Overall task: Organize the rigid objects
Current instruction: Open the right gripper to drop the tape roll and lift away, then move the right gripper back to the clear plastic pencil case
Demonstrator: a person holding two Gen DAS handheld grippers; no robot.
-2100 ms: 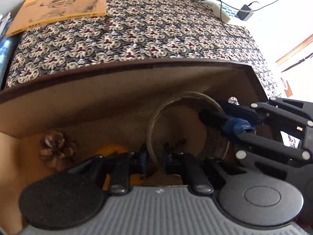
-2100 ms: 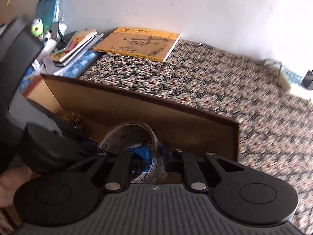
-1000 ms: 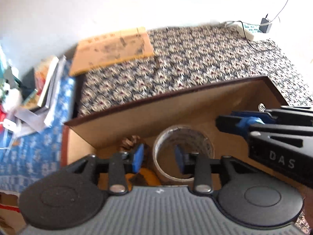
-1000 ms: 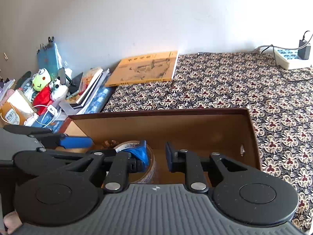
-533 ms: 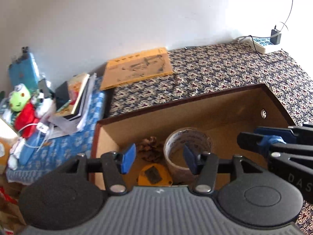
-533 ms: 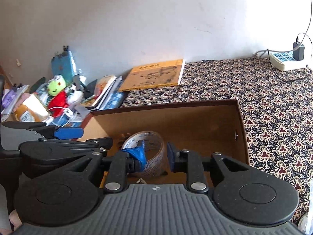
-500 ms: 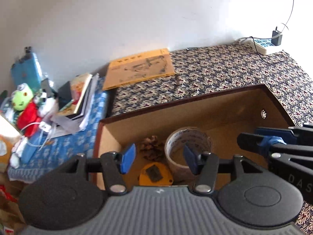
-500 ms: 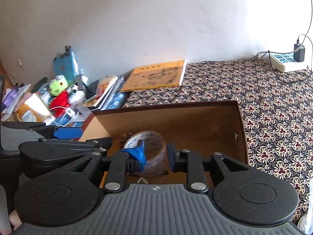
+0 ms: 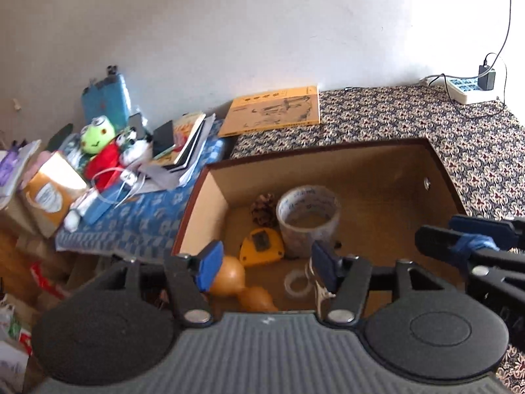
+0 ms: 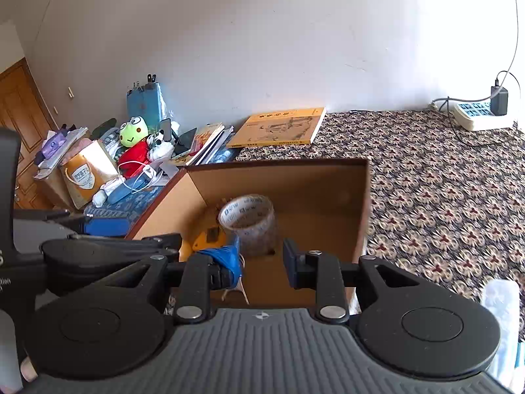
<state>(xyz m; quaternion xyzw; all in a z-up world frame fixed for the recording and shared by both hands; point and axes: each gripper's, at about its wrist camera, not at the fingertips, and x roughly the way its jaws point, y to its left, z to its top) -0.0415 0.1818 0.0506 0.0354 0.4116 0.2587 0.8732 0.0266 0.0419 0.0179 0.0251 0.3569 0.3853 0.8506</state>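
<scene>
While both tools hang above the open brown box (image 9: 439, 164), neither one grips anything. The left hand-held gripper (image 9: 265, 266) has its blue-padded jaws spread wide and they have just been opening, with only air between them; the box contents show through the gap. The right hand-held gripper (image 10: 261, 262) is parted too, jaws just been opening, empty; one finger is wrapped in blue tape. In the left wrist view the right hand-held gripper comes in from the right edge, over the box's right side.

The tape roll (image 9: 307, 220) stands on end on the box floor, near the middle, hole facing up. A pine cone (image 9: 263, 208) sits just beside it to the left, toward the back wall. A yellow tape measure (image 9: 261, 246) lies in front of the cone, close to the roll. An orange gourd-shaped thing (image 9: 241, 284) lies at the front left of the box, partly hidden by the left tool's finger. A small clear ring (image 9: 297, 284) lies on the floor in front of the roll.

The box rests on a flower-patterned cloth (image 10: 443, 197). A yellow book (image 10: 279, 128) lies on the cloth behind the box, apart from it. A white power strip (image 10: 480, 116) sits at the far right by the wall. Left of the box: stacked books, a green frog plush (image 10: 133, 134).
</scene>
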